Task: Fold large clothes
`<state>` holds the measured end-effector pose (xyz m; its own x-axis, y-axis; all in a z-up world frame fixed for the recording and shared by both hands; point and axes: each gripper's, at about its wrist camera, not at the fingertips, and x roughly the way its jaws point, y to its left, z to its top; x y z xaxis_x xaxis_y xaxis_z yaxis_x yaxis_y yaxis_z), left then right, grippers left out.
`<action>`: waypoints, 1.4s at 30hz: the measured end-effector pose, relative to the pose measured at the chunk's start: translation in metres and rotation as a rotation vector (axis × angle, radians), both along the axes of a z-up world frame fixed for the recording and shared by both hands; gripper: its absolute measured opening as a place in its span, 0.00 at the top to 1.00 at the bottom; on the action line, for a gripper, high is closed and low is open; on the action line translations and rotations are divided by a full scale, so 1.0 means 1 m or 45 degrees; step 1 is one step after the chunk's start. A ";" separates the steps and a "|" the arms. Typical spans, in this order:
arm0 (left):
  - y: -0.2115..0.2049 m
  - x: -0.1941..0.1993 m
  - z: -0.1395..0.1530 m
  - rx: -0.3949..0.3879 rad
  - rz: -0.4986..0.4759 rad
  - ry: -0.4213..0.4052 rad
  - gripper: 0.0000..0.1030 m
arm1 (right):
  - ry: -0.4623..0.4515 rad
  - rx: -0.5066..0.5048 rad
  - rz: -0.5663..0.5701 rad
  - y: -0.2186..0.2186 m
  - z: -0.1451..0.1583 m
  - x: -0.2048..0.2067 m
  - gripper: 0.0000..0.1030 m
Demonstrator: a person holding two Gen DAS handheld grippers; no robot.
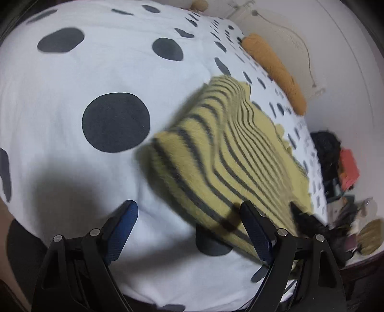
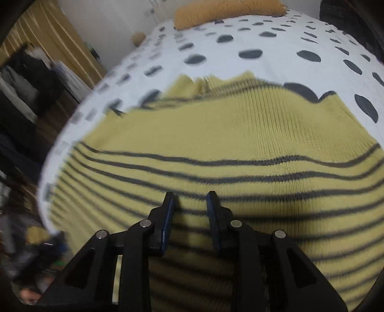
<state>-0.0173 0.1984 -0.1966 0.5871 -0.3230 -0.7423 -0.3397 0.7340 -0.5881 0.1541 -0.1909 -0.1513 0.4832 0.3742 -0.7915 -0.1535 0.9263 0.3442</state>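
A yellow knit sweater with dark stripes [image 1: 223, 153] lies on a white bedspread with dark dots [image 1: 96, 72]. In the left wrist view my left gripper [image 1: 189, 211] is open wide above the bed, its right finger over the sweater's near edge, nothing between the fingers. In the right wrist view the sweater [image 2: 228, 134] fills the lower frame. My right gripper [image 2: 190, 199] hovers just over its striped part with the fingers partly open, a gap between them and no cloth held. The right gripper also shows dimly at the sweater's far edge in the left wrist view [image 1: 302, 218].
An orange bolster pillow [image 1: 276, 69] lies along the wall side of the bed, also in the right wrist view [image 2: 225, 12]. Clutter [image 1: 348, 172] sits beyond the bed's end. A wooden wardrobe [image 2: 52, 43] and dark items [image 2: 26, 79] stand beside the bed.
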 end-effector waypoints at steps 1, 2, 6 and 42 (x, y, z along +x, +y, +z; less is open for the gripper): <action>0.003 -0.001 0.000 -0.032 0.022 -0.011 0.15 | -0.022 0.016 0.006 -0.003 -0.007 0.003 0.76; 0.006 -0.002 0.002 -0.056 0.039 -0.027 0.15 | -0.014 0.049 -0.002 -0.007 -0.006 0.002 0.76; 0.001 0.004 0.015 -0.029 0.006 -0.102 0.15 | -0.053 0.127 -0.019 -0.011 0.027 -0.009 0.73; -0.020 0.020 0.040 0.091 0.076 -0.168 0.79 | -0.076 0.120 0.013 0.003 0.000 0.001 0.69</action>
